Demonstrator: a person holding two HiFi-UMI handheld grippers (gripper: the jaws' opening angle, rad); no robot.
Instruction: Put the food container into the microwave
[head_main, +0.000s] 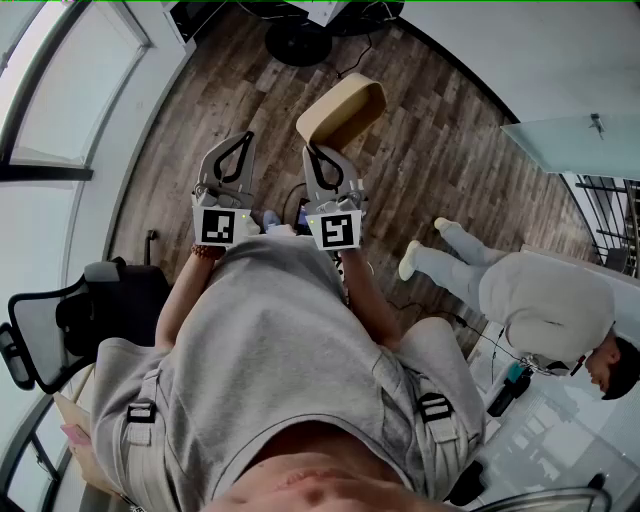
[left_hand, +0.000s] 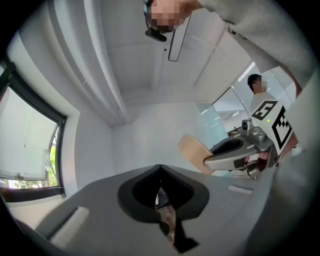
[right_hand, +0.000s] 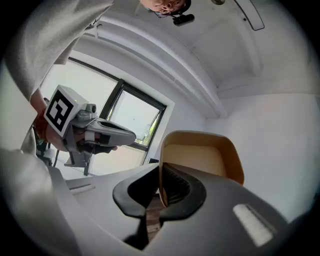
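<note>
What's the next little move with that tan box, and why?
Probably turn to bring the microwave into view, since none shows in any view here. The right gripper is shut on the food container by its wall, holding it over the wooden floor; the left gripper is shut and empty.

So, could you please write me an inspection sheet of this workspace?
Surface: no table seen; wood floor.
Job's things: container held tilted, off the floor; microwave not seen.
Clutter: chair at the left.
Grippers: right gripper shut on the container's rim; left gripper shut, empty.
Cables: dark cable on the floor ahead.
Surroundings: window at the left; another person at the right.
</note>
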